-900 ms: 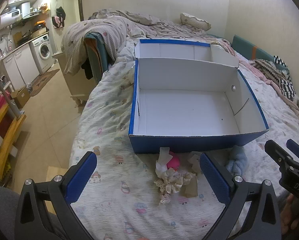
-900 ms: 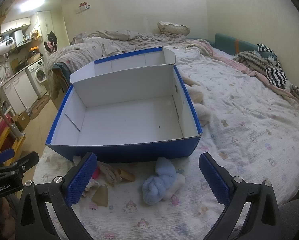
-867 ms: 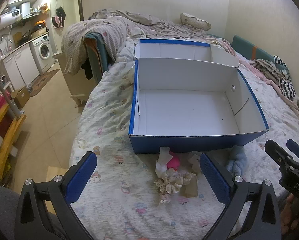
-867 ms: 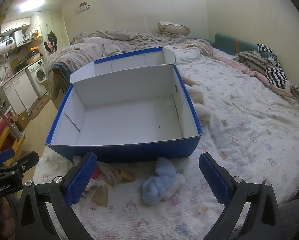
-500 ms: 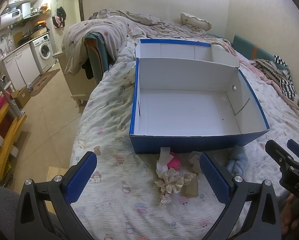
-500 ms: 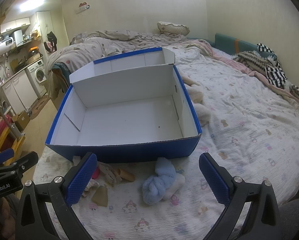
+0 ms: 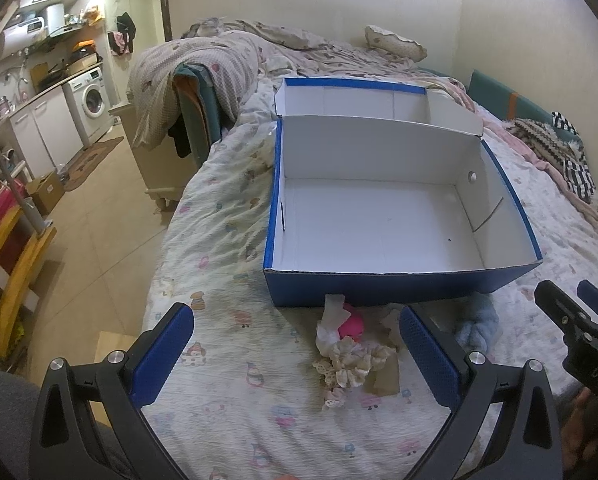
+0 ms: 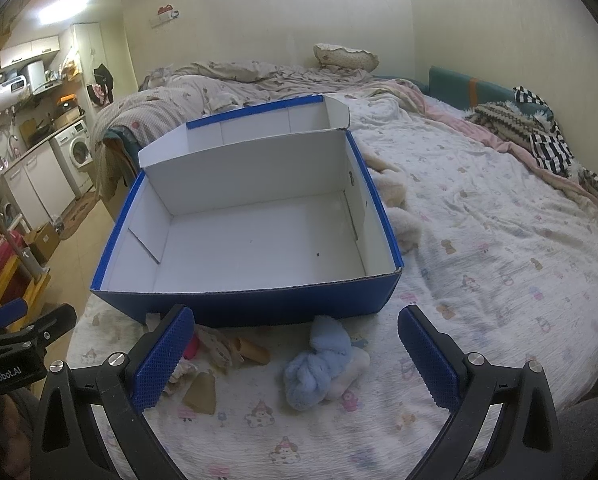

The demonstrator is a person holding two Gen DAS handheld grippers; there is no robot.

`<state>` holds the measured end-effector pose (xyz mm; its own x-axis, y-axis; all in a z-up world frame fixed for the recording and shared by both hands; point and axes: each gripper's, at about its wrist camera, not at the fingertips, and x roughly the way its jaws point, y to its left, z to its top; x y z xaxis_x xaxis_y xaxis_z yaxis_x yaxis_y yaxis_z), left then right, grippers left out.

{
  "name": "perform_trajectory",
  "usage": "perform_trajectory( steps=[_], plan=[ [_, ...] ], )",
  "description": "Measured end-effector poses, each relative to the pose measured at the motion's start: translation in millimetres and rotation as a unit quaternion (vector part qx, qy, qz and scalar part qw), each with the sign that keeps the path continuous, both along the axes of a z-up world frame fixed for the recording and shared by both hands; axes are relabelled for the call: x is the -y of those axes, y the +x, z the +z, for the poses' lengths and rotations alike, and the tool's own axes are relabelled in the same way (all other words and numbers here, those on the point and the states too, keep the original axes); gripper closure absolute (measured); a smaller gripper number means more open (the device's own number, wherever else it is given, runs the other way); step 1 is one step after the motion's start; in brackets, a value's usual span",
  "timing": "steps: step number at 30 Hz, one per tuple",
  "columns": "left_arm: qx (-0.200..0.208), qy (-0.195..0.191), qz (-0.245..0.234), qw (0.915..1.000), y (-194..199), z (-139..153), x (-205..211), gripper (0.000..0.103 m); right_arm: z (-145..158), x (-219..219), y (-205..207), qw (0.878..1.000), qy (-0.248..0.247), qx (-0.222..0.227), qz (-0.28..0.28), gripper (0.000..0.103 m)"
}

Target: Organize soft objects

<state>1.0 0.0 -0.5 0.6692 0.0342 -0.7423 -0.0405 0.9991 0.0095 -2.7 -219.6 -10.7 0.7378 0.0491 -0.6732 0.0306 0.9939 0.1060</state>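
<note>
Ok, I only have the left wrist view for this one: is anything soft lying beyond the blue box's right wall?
Observer: Yes. The right wrist view shows beige plush pieces on the bed beside the right wall of the blue box, outside it.
Operator: And the light blue bundle, is that one item?
Observer: The light blue bundle has a whitish soft piece tucked against its side.
Operator: Is the right gripper holding anything?
Observer: No. The right gripper is wide open and empty, with the bundle lying between its fingers in view.
</note>
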Motion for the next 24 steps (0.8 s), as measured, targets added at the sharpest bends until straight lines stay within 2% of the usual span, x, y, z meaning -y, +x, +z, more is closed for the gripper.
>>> perform_trajectory(
  steps=[24],
  plan=[
    [-0.006, -0.004, 0.001, 1.0000, 0.9, -3.1, -2.8, 0.001, 0.4, 0.6, 0.3, 1.000, 0.002, 0.001, 0.000, 0.000]
  ],
)
